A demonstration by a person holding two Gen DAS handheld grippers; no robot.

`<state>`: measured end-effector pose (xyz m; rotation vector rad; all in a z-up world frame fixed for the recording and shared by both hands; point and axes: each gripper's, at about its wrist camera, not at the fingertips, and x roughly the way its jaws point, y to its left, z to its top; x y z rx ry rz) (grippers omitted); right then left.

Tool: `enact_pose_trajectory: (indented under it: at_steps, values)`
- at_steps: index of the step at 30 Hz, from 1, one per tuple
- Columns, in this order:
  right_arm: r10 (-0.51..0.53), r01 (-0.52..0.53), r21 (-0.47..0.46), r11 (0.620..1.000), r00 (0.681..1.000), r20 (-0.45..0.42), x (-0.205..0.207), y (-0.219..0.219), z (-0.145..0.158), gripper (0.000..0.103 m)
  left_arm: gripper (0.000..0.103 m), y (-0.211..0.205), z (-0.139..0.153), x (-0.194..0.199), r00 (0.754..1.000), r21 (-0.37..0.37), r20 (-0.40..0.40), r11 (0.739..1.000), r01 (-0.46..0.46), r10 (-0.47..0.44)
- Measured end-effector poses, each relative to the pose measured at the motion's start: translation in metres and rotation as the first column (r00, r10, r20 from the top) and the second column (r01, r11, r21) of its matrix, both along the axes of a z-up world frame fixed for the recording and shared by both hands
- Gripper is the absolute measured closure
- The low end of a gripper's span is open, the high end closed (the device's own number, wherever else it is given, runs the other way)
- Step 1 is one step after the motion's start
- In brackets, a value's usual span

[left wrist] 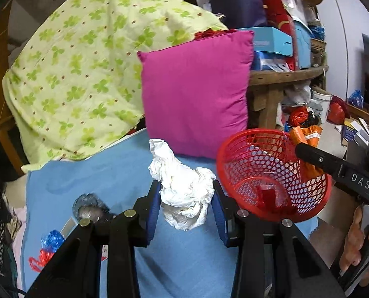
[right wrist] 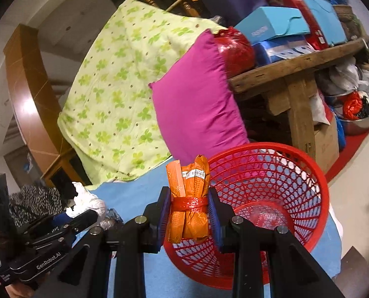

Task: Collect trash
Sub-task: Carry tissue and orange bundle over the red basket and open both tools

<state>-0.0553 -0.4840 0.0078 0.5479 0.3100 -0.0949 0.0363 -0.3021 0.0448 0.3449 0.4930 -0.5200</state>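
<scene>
Risk is biggest at my right gripper: it is clamped on the orange tied bundle at the near-left rim of the red basket, so releasing now could drop it on the blue sheet. My left gripper squeezes the crumpled white wad, which may slip. Whether the basket stands steady I cannot tell; its base is hidden.
</scene>
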Motion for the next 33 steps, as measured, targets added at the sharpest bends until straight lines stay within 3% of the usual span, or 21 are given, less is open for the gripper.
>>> enact_pose_trajectory:
  at_steps: [10, 33]
  values:
    - [-0.057, 0.056, 0.056, 0.997, 0.998, 0.018, -0.013, -0.028, -0.006, 0.072, 0.061, -0.034, 0.01, -0.003, 0.998, 0.031, 0.041, 0.998, 0.046, -0.048]
    - [-0.086, 0.087, 0.094, 0.992, 0.996, -0.005, -0.014, -0.045, -0.016, 0.071, 0.061, -0.077, 0.022, 0.006, 0.991, 0.06, 0.1, 0.995, 0.083, -0.089]
